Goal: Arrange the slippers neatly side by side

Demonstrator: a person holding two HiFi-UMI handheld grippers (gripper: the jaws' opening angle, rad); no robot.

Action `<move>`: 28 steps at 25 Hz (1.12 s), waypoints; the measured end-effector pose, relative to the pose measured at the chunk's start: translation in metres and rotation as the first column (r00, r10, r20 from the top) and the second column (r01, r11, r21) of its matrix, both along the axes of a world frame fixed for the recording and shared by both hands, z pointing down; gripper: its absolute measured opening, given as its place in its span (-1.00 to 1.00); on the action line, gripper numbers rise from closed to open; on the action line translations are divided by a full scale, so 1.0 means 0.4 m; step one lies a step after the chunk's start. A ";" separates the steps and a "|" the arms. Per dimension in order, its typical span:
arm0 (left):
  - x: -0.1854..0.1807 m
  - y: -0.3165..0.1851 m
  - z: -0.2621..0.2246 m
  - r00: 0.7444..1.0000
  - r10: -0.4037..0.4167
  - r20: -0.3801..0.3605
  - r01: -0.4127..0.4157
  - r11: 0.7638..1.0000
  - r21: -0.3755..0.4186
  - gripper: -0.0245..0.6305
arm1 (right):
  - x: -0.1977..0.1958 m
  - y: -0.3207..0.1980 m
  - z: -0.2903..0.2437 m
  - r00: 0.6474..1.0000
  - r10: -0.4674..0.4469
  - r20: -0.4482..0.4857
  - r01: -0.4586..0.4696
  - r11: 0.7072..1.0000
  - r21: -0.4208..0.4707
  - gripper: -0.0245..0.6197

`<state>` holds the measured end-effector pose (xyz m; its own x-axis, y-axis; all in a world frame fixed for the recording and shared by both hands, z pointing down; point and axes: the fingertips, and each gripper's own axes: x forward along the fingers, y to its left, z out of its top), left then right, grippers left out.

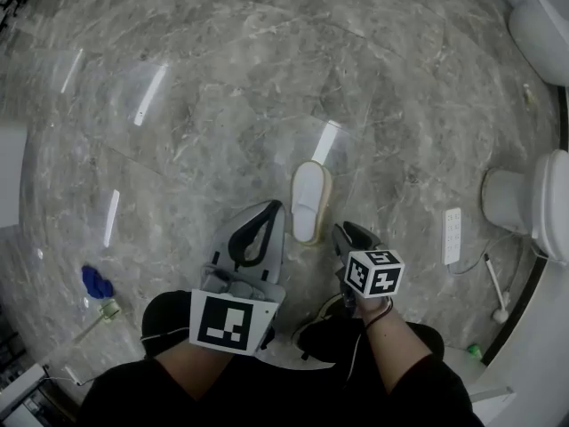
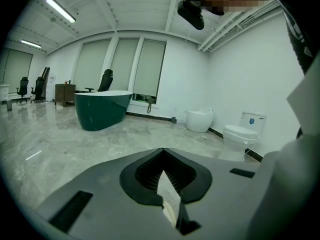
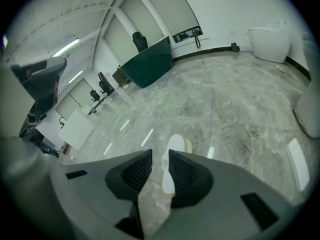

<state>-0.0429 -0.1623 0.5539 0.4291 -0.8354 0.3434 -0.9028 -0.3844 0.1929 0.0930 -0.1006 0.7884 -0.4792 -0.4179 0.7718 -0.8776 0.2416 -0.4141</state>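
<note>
A grey marble floor (image 1: 222,105) is seen from above. One white slipper (image 1: 308,198) with a beige sole edge lies on it near the middle of the head view, set lengthwise from 12 to 6 o'clock.

The left gripper (image 1: 274,210) is held at 8 o'clock from that slipper, just beside it. In the left gripper view its jaws are closed, tips together, and a thin white piece with a cream edge is pinched between the pads. This appears to be the edge of a second slipper (image 2: 169,201). The rest of it is covered by the gripper's grey body, so how it hangs cannot be told.

The right gripper (image 1: 345,231) is held at 4 o'clock from the slipper on the floor, near its nearer end. Its jaws are narrowly apart and nothing is gripped. Through the gap, the floor and that same slipper are seen.

A white toilet (image 1: 533,205) stands at 3 o'clock, at the edge of the head view, and a second white fixture (image 1: 542,29) at 1 o'clock. A white strip-shaped object (image 1: 452,236) lies on the floor between the slipper and the toilet. A small blue object (image 1: 96,282) lies well apart at 8 o'clock. A dark green bathtub (image 2: 102,109) is seen at 10 o'clock in the left gripper view, with office chairs (image 2: 22,86) farther back at 9 o'clock.
</note>
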 end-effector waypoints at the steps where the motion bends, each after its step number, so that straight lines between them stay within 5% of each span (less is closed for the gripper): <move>1: -0.002 -0.001 0.025 1.000 -0.001 -0.002 0.001 1.000 0.003 -0.92 | 0.000 -0.001 0.037 1.000 -0.004 0.001 0.004 1.000 -0.010 -0.68; 13: -0.022 -0.001 0.141 0.998 -0.001 -0.059 0.003 0.999 0.042 -0.92 | 0.010 0.021 0.394 0.996 0.026 0.090 -0.017 0.995 -0.094 -0.68; 28: -0.051 0.032 0.151 0.997 -0.048 -0.064 0.050 0.999 0.016 -0.92 | 0.019 -0.021 0.559 0.994 0.077 0.083 -0.063 0.986 -0.156 -0.68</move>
<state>-0.0634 -0.1495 0.6144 0.4080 -0.8618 0.3014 -0.9067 -0.3438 0.2444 0.1008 -0.1089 1.0120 -0.5217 -0.3331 0.7854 -0.8486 0.1084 -0.5178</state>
